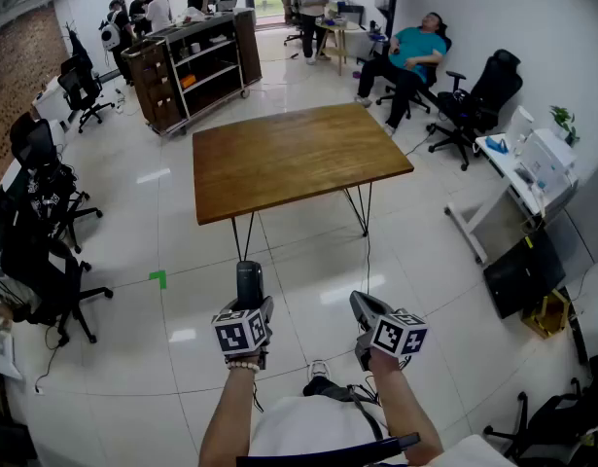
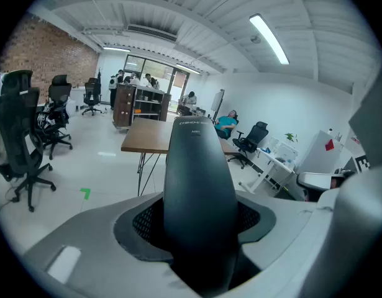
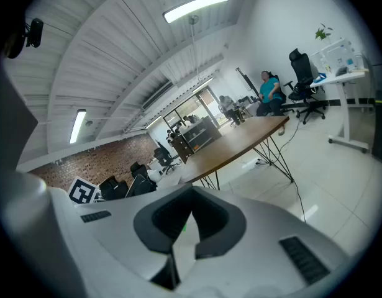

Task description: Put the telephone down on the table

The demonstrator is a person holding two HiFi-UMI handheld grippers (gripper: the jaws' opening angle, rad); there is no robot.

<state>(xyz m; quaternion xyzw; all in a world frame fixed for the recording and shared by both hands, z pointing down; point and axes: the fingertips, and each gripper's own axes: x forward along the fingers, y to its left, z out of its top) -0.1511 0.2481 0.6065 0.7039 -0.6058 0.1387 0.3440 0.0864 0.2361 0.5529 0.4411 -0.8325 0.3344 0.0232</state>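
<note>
A dark, slim telephone handset [image 1: 249, 282] stands upright between the jaws of my left gripper [image 1: 248, 305], which is shut on its lower part. In the left gripper view the telephone [image 2: 200, 191] fills the middle, with the grey pads [image 2: 144, 225] pressed on both sides of it. The wooden table [image 1: 299, 159] on thin black legs stands some way ahead over the white tiled floor; its bare top [image 2: 147, 138] shows behind the handset. My right gripper [image 1: 365, 307] is held beside the left one, its jaws together with nothing in them [image 3: 184, 228]. The table [image 3: 234, 143] appears beyond it.
Black office chairs [image 1: 46, 202] line the left side. A dark shelving cart [image 1: 196, 66] stands behind the table, with people near it. A person in teal [image 1: 410, 52] sits at the back right. A white desk [image 1: 527, 178] stands at right. Green tape [image 1: 159, 278] marks the floor.
</note>
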